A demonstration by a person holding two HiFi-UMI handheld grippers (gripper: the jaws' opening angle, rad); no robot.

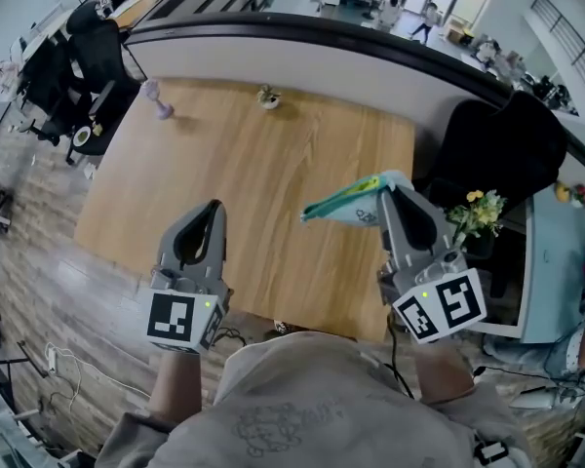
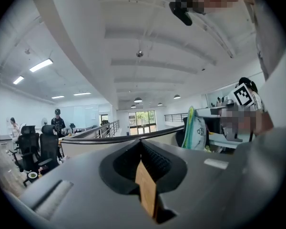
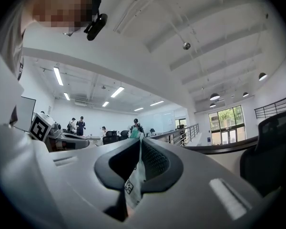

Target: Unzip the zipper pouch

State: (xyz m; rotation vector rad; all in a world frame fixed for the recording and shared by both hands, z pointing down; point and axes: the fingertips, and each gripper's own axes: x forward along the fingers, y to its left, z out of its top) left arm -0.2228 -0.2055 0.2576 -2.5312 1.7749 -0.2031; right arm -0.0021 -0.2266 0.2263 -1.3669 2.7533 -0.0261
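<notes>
Above the wooden desk, toward 3 o'clock in the head view, the zipper pouch hangs in the air. The right gripper has its jaws clamped on the pouch's thin edge. The left gripper, at 8 o'clock, has its jaws together on nothing. The pouch is soft, flat fabric, pale with a green-and-yellow border, and it tapers to a point toward 9 o'clock. Held by one edge only, the limp cloth may slip or fold once the zipper is tugged. The pull cannot be made out, so the left gripper could miss it and snag fabric instead
</notes>
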